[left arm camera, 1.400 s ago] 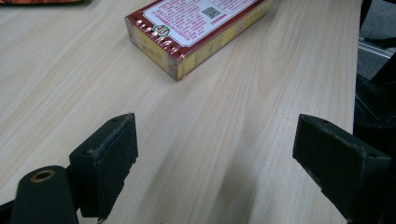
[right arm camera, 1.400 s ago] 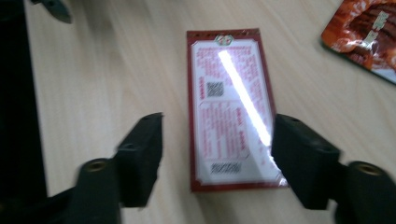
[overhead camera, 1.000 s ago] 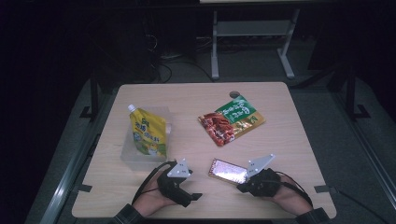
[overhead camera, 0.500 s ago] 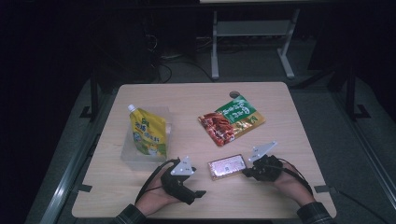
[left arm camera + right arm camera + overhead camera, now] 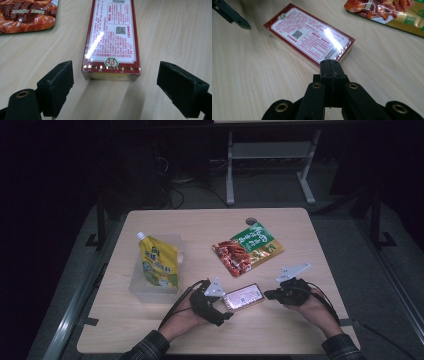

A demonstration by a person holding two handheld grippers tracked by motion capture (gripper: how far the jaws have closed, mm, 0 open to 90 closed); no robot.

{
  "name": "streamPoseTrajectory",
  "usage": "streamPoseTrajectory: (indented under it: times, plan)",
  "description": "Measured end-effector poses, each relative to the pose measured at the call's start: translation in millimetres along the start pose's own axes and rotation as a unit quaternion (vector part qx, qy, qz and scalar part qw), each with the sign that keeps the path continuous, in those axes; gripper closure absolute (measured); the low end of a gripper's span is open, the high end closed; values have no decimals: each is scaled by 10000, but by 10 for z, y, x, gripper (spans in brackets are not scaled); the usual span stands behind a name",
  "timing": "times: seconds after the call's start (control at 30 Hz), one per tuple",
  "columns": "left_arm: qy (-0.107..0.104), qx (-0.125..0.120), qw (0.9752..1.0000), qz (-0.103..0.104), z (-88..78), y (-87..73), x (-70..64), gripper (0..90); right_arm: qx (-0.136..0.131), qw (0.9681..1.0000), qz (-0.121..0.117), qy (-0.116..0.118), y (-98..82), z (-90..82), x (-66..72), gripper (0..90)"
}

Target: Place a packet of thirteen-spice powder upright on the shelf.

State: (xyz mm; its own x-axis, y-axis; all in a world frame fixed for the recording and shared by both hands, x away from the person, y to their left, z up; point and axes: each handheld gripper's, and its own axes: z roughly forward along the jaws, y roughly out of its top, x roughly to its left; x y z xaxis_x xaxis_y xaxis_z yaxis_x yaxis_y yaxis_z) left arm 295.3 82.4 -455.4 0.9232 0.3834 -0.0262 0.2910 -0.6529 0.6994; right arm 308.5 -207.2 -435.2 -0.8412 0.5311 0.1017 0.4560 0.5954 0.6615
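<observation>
We see the left gripper (image 5: 115, 87) with jaws wide apart, empty, straddling the near end of the flat red-bordered cardboard box (image 5: 111, 37). The right gripper (image 5: 331, 66) has its jaws fully closed on nothing, tips at the box's other end on the wooden desk (image 5: 300, 330).

Both grippers (image 5: 227, 312) (image 5: 270, 295) closer in on the box (image 5: 243, 297), now slightly turned.
</observation>
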Motion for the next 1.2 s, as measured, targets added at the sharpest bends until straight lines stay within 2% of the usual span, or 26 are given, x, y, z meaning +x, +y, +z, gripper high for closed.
streamPoseTrajectory:
  times: [0.1,0.17,0.27,0.5,0.63,0.77,0.9,1.07,1.13,1.2]
  plan:
    - [3,154,9998,88,58,7,13,134,-62,10000,42,-34,13,-9,-14,899]
    - [-15,229,9997,61,83,5,19,136,-66,9999,88,-61,26,-3,-24,899]
    - [-30,249,9997,8,107,3,20,147,-74,9999,73,-76,38,36,-61,899]
    - [-11,337,9994,77,109,4,33,239,17,10000,64,-70,113,133,-72,899]
    - [45,323,9994,71,105,4,22,311,51,10000,-26,-68,146,184,-75,899]
    - [54,298,9995,38,105,5,12,315,81,10000,-11,-55,161,204,-64,899]
    - [44,319,9994,99,77,11,18,317,96,9999,-17,-45,159,222,-60,899]
    - [29,124,9999,13,-14,48,2,318,103,9999,-13,-25,162,223,-54,899]
    - [24,125,9999,96,-69,70,12,318,99,9999,-40,-19,164,227,-54,899]
    - [17,3,10000,12,-102,84,5,318,91,9999,-47,-3,166,233,-52,899]
